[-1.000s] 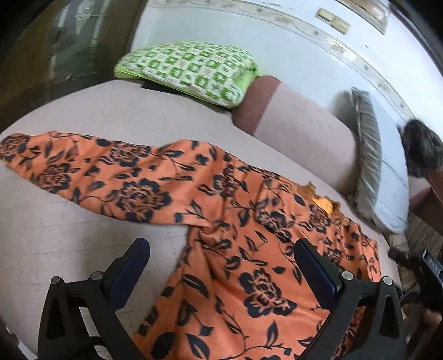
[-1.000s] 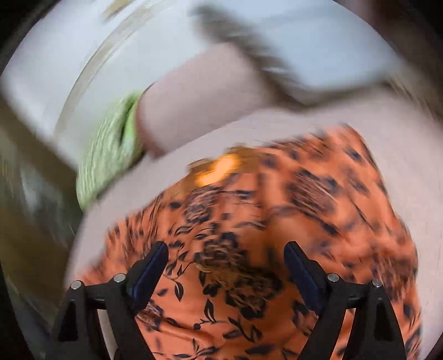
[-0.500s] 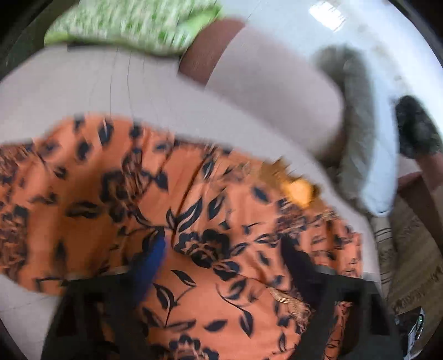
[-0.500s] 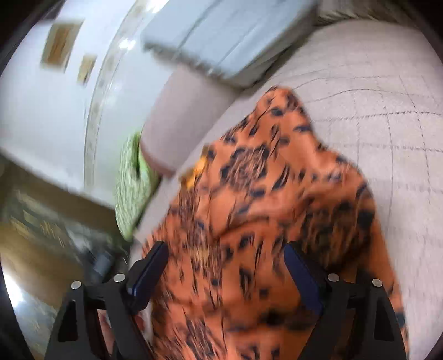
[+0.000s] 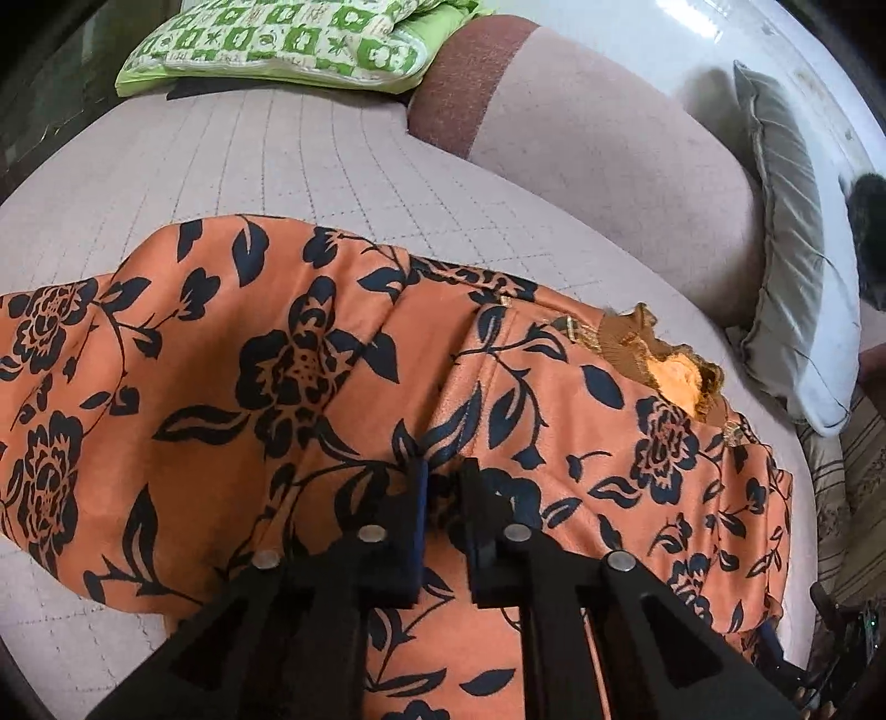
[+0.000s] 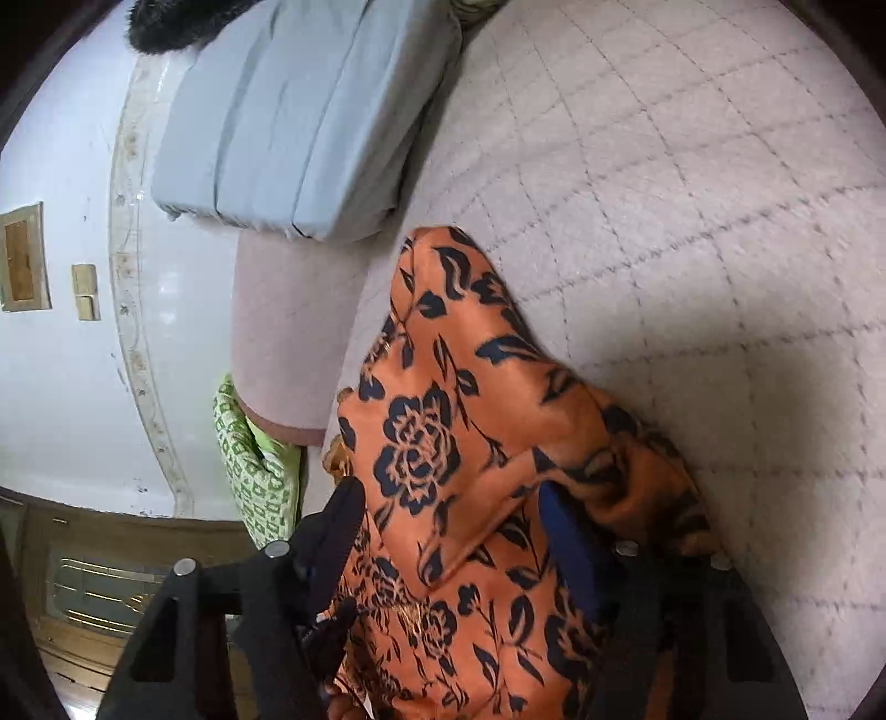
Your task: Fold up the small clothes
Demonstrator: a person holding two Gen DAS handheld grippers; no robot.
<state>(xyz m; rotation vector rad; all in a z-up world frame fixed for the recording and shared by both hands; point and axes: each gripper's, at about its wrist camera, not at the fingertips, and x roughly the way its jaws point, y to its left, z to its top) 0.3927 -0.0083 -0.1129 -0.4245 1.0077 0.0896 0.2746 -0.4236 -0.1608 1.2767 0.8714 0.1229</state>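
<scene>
An orange garment (image 5: pixel 266 387) with black flowers lies spread on a pinkish quilted bed cover (image 5: pixel 277 155). Its gold-trimmed neckline (image 5: pixel 670 371) points toward the pillows. My left gripper (image 5: pixel 444 471) is pressed down on the garment's middle. Its jaws are closing and stand almost together, with a raised fold of the cloth pinched between the pads. In the right wrist view my right gripper (image 6: pixel 448 498) is rolled on its side at the edge of the garment (image 6: pixel 443 387). Its jaws are closing but still wide, with a loose ridge of cloth between them and some draped over one finger (image 6: pixel 559 531).
A green patterned pillow (image 5: pixel 277 44), a pink bolster (image 5: pixel 598 160) and a grey pillow (image 5: pixel 797 266) line the far side of the bed. A dark furry thing (image 5: pixel 869 221) sits beyond the grey pillow. Bare quilted cover (image 6: pixel 692 194) spreads beside the garment.
My left gripper moved in over the garment's middle and went from wide open to nearly shut on a fold. My right gripper rolled sideways, sank onto the garment's edge and narrowed slightly.
</scene>
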